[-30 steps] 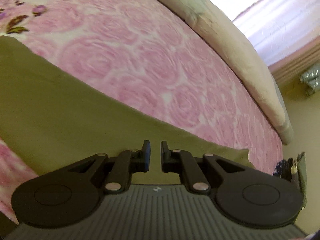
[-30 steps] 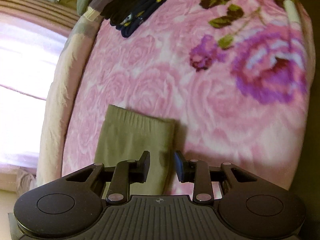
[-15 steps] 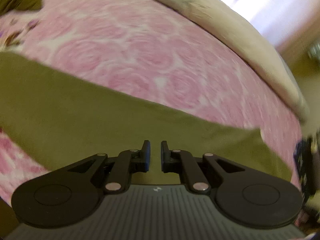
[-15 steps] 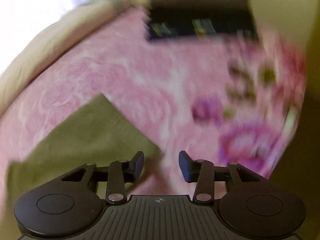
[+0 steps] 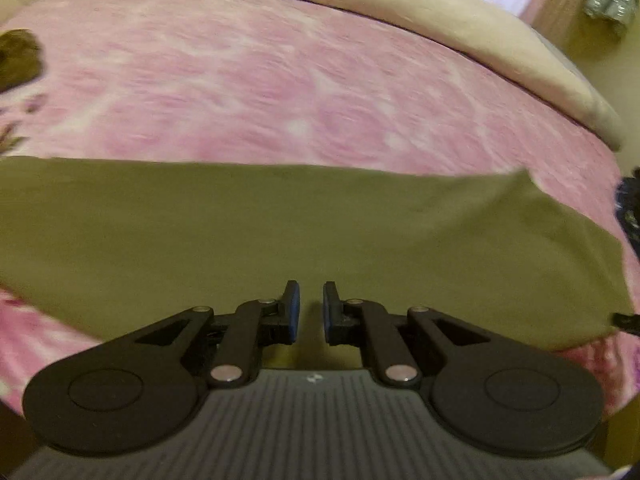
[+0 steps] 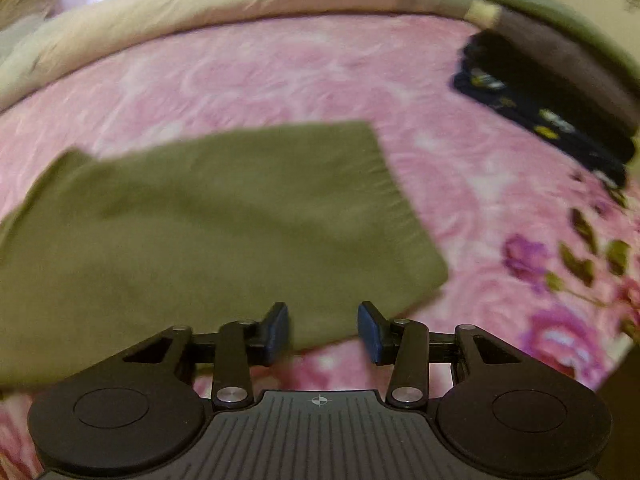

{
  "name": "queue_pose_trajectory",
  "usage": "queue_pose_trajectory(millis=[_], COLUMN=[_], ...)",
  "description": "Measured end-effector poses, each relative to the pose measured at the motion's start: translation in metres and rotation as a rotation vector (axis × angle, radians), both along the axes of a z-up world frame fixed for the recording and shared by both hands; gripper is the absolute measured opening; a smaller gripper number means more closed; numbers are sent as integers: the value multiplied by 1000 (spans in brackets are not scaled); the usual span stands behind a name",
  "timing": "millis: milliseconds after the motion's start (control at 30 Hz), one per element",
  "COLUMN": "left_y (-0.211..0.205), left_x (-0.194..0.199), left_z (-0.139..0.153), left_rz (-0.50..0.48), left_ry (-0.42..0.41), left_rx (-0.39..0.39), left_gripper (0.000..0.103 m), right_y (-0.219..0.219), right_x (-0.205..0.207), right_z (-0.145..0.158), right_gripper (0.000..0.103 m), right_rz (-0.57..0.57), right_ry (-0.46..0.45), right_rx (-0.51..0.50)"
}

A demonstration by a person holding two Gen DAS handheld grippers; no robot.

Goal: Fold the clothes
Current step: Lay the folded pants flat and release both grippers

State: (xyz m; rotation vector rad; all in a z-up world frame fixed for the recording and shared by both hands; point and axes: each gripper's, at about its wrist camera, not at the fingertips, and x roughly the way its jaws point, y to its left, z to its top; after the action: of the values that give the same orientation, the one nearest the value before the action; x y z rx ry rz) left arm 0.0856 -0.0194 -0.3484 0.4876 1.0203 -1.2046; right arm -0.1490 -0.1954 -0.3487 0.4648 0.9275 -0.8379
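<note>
An olive-green garment [image 5: 280,232] lies flat on the pink rose-patterned blanket [image 5: 280,80], stretching across the whole left wrist view. My left gripper [image 5: 311,308] hovers over its near part, with the pads only a sliver apart and no cloth pinched between them. In the right wrist view the same garment [image 6: 200,220] ends in a ribbed hem on the right. My right gripper [image 6: 323,330] stands open above the garment's near edge, and nothing sits between its blue pads [image 6: 370,332].
A beige rolled quilt [image 5: 400,8] runs along the bed's far side. Dark navy folded clothes [image 6: 540,112] lie at the back right, against a grey and green pile [image 6: 560,52]. Another dark garment [image 5: 18,56] lies at the far left. Purple flowers [image 6: 560,332] mark the blanket's right part.
The right gripper's jaws have spread wider and that hand has rolled and shifted, so the garment now spreads across its view. The left hand rolled too; its jaw gap is unchanged.
</note>
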Motion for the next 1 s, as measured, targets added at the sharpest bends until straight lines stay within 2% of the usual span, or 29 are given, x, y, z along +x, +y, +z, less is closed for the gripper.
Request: queue_pose_trajectory(millis=[67, 100, 133, 200, 233, 333, 433, 600, 833, 1000], left_y=[5, 7, 9, 14, 18, 29, 44, 67, 99, 116], left_x=[17, 25, 34, 49, 52, 57, 60, 65, 74, 78], left_z=[-8, -12, -16, -8, 0, 27, 60, 114, 177, 206], left_rz=[43, 65, 87, 120, 113, 79, 36, -29, -85, -91], left_ry=[-14, -21, -28, 23, 19, 5, -1, -16, -53, -71], left_rx=[50, 77, 103, 98, 98, 97, 105, 100, 81, 68], left_gripper=[9, 9, 9, 9, 10, 12, 13, 26, 33, 37], right_y=[12, 19, 24, 34, 39, 56, 80, 124, 174, 202], right_x=[7, 12, 15, 18, 19, 10, 5, 1, -3, -3], right_z=[3, -4, -5, -3, -2, 25, 54, 99, 164, 200], right_gripper=[43, 43, 43, 43, 43, 43, 43, 43, 43, 44], right_rz=[40, 61, 45, 1, -21, -65, -56, -58, -59, -67], right_ry=[-32, 0, 13, 30, 39, -17, -30, -44, -85, -108], right_rx=[14, 24, 38, 68, 83, 140, 154, 196, 150, 121])
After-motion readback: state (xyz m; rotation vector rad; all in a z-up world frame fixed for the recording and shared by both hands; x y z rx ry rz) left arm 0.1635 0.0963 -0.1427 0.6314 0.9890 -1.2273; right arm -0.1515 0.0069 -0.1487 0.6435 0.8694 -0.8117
